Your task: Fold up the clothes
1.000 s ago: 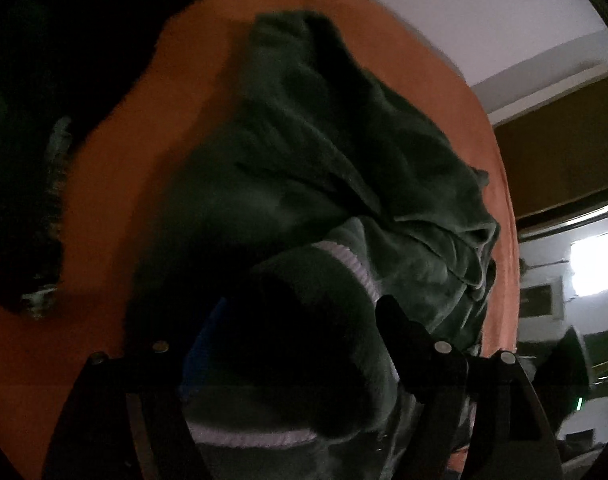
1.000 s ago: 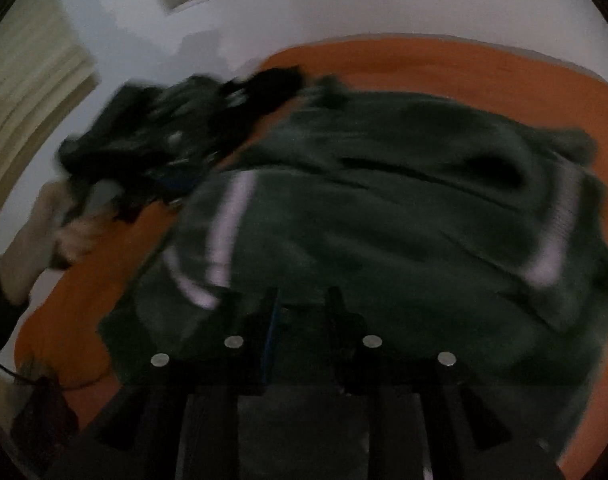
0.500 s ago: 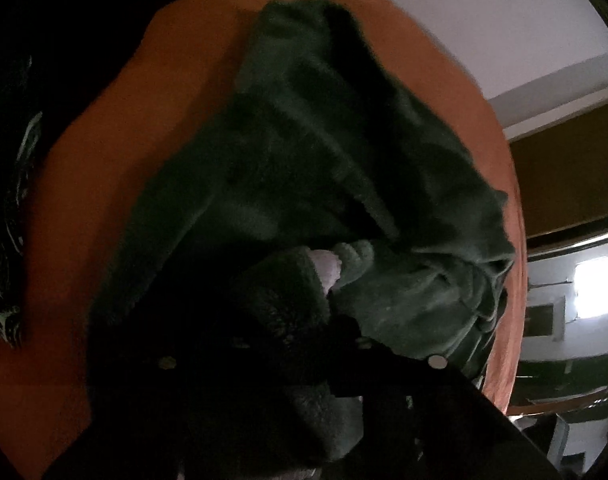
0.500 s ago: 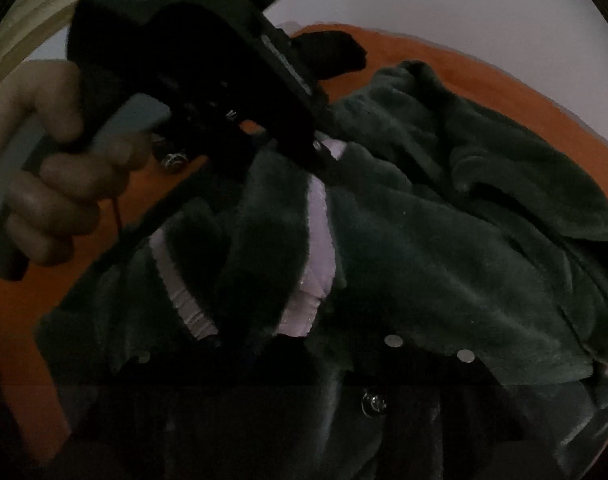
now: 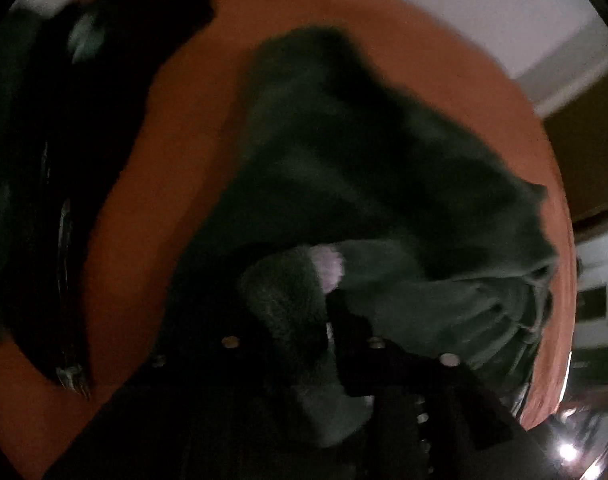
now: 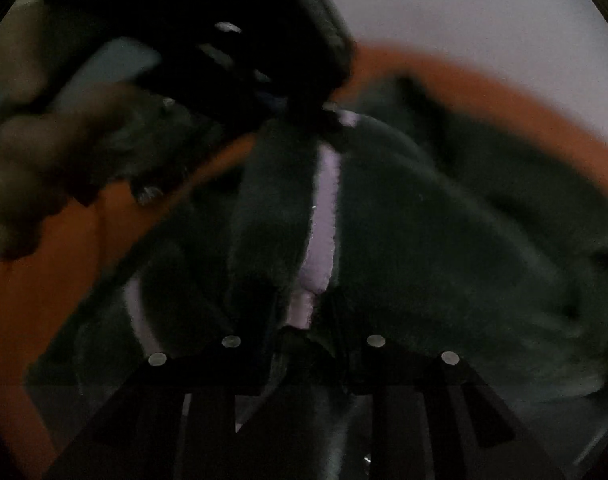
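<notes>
The left gripper (image 5: 300, 312) points steeply down with a thick roll of the green fleece (image 5: 383, 184) between its fingers (image 5: 355, 332). Its jaws are opening, yet the roll fills the gap and the pads seem to press on it — a pale pink stripe (image 5: 327, 268) shows at the tip of the bunch. In the right wrist view this same gripper (image 6: 331, 114) hangs over the top of the stripe, with the person's hand (image 6: 44, 152) wrapped round its handle at the left edge, blurred.

The right gripper (image 6: 304, 344) is low in its own view, jaws closing on a narrow gap. A fold of the fleece (image 6: 443, 240) carrying the stripe (image 6: 321, 232) runs down between them, and the pads appear to pinch it, though the spot is dark. The stripe stretches as a taut ridge from one gripper up to the other.

Outward, the fleece lies rumpled on an orange bedsheet (image 5: 176, 168), most of it spread to the right. A heap of black clothes (image 5: 64, 140) sits on the sheet at the left, apart from the fleece. Beyond the bed — a pale wall (image 5: 483, 8).
</notes>
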A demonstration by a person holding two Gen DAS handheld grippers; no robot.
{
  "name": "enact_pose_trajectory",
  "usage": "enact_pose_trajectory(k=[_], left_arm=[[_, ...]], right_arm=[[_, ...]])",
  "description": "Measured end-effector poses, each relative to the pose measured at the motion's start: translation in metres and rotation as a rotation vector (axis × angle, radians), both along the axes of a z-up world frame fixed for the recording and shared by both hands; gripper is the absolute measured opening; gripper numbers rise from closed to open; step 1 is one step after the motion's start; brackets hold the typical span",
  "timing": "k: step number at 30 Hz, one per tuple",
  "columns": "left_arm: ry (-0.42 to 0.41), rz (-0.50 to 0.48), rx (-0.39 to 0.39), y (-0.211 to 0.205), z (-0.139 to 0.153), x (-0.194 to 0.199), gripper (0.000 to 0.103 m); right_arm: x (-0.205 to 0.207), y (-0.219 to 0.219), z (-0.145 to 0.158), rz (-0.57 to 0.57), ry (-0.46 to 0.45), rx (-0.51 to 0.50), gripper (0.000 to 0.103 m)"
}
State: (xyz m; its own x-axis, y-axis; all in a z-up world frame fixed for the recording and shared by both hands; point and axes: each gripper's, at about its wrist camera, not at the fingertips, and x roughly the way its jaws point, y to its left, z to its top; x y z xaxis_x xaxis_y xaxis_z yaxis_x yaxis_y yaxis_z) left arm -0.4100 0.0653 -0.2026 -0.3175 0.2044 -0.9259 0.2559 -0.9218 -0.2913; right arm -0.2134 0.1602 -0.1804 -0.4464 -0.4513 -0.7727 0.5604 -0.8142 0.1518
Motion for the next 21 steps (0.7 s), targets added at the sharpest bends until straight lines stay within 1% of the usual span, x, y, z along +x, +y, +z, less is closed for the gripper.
enact_pose_trajectory(k=[1,2,3,4,5,6,7,9,11,13,14,16,17,19,20,21], left_arm=[[-0.016,0.016,0.013,-0.005,-0.006,0.003,0.05],[-0.03,0.031,0.026,-0.011,-0.012,0.007,0.056],[-0.027,0.042,0.037,-0.017,-0.011,0.013,0.064],[-0.024,0.055,0.032,-0.022,-0.007,0.017,0.065],[-0.022,0.068,0.027,-0.028,-0.004,0.02,0.065],[-0.019,0.081,0.022,-0.033,0.0,0.024,0.065],[-0.016,0.094,0.017,-0.039,0.003,0.027,0.065],[-0.01,0.12,0.004,-0.049,0.011,0.034,0.065],[0.007,0.142,-0.051,-0.052,0.022,0.04,0.065],[0.037,0.134,-0.046,-0.047,0.03,0.043,0.066],[0.043,0.117,-0.036,-0.042,0.031,0.043,0.066],[0.055,0.082,-0.018,-0.03,0.032,0.043,0.066],[0.049,0.059,-0.026,-0.017,0.031,0.04,0.066],[0.043,0.027,-0.039,0.005,0.034,0.032,0.066],[0.044,0.012,-0.058,0.017,0.035,0.032,0.066],[0.046,-0.004,-0.076,0.03,0.036,0.033,0.066]], right_arm=[[-0.003,0.003,-0.001,-0.006,-0.023,-0.021,0.029],[-0.004,0.005,0.0,0.0,-0.037,-0.037,0.033],[-0.005,0.007,0.001,0.008,-0.053,-0.053,0.04],[-0.005,0.008,0.003,0.02,-0.073,-0.069,0.044],[-0.004,0.008,0.005,0.031,-0.091,-0.085,0.051],[-0.004,0.007,0.007,0.039,-0.098,-0.098,0.056],[-0.002,0.009,0.011,0.044,-0.1,-0.116,0.058],[0.001,0.013,0.021,0.045,-0.088,-0.151,0.058],[0.007,0.025,0.039,0.03,-0.052,-0.207,0.058],[0.007,0.032,0.052,0.006,-0.011,-0.244,0.058],[0.007,0.033,0.054,-0.003,0.007,-0.241,0.058],[-0.001,0.024,0.045,0.006,-0.015,-0.174,0.058],[-0.005,0.018,0.038,0.015,-0.04,-0.133,0.058],[-0.011,0.004,0.008,0.058,-0.175,-0.011,0.058],[-0.01,0.001,-0.005,0.069,-0.211,0.025,0.058],[-0.008,0.004,-0.004,0.073,-0.195,0.012,0.058]])
